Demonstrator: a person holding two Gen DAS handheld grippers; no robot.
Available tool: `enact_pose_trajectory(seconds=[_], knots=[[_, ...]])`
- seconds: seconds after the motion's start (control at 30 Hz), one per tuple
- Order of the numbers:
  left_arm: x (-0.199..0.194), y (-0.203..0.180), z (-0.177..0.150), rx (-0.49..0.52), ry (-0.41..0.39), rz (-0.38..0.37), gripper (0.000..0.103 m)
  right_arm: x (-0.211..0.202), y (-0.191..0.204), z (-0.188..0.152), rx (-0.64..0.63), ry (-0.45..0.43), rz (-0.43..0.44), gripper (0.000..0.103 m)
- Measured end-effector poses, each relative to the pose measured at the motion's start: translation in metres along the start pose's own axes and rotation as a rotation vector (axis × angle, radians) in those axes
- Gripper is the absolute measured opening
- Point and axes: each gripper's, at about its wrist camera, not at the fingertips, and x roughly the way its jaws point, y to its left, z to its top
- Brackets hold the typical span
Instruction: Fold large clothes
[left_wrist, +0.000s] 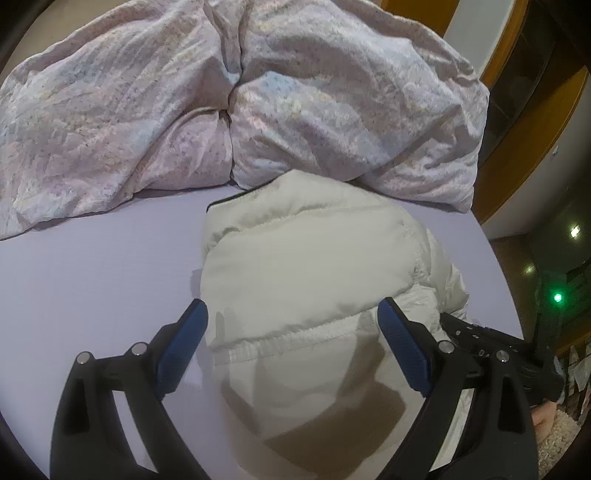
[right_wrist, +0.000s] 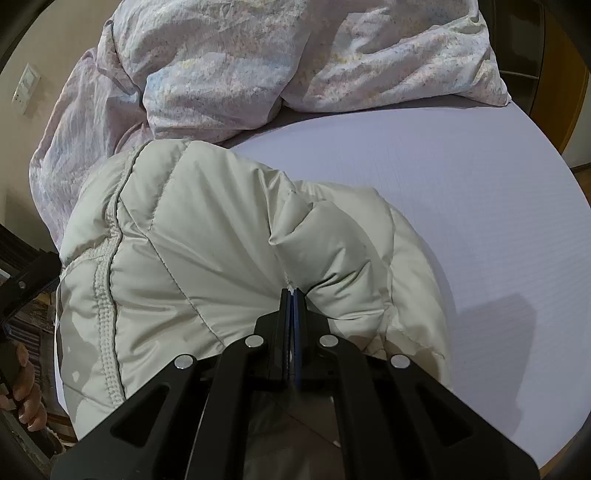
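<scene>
A bed is covered by a pale lilac sheet (left_wrist: 92, 266). A crumpled floral duvet (left_wrist: 147, 110) is heaped along its far side. A beige wall with a white switch plate (right_wrist: 26, 88) is seen at the left of the right wrist view. Orange-brown wooden furniture (left_wrist: 517, 155) stands beyond the bed (details dim). A green light (left_wrist: 557, 297) glows in the dark corner. Dark floor (left_wrist: 517, 254) is glimpsed.

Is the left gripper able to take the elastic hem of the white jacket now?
Probably yes. The left gripper is open, its fingers on either side of the jacket, and the elastic hem lies uncovered between them. Nothing blocks the way.
</scene>
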Motion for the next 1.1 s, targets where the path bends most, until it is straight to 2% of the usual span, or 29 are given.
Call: enact_pose_trajectory(seconds=[0.17,0.3,0.6,0.67,0.7,0.73,0.77,0.8,0.87,1.0,1.1], knots=[[0.014,-0.003,-0.004,-0.001,0.03,-0.004,0.094,0.001,-0.001,0.0,0.007,-0.001,0.011,0.0],[0.025,-0.008,-0.009,0.022,0.037,0.031,0.101,0.001,-0.004,0.0,0.019,-0.007,0.024,0.0],[0.043,-0.011,-0.019,0.048,0.003,0.09,0.101,-0.003,-0.01,0.001,0.052,-0.02,0.049,0.0],[0.045,-0.011,-0.019,0.053,0.008,0.094,0.101,-0.011,-0.01,0.004,0.064,-0.021,0.054,0.004],[0.046,-0.01,-0.02,0.054,0.01,0.095,0.101,-0.018,-0.009,0.004,0.061,-0.035,0.059,0.017],[0.047,-0.01,-0.02,0.055,0.011,0.097,0.101,-0.026,-0.006,0.005,0.048,-0.062,0.07,0.043],[0.048,-0.01,-0.021,0.057,0.011,0.1,0.101,-0.037,0.0,0.005,0.019,-0.115,0.064,0.058],[0.049,-0.011,-0.021,0.061,0.011,0.106,0.101,-0.048,0.008,0.005,-0.019,-0.177,0.041,0.077],[0.05,-0.012,-0.022,0.066,0.012,0.113,0.101,-0.059,0.023,0.008,-0.089,-0.252,0.009,0.078],[0.053,-0.014,-0.024,0.078,0.015,0.128,0.101,-0.048,0.036,0.022,-0.122,-0.235,0.002,0.053],[0.053,-0.015,-0.024,0.083,0.015,0.134,0.101,-0.036,0.031,0.027,-0.079,-0.216,0.02,0.044]])
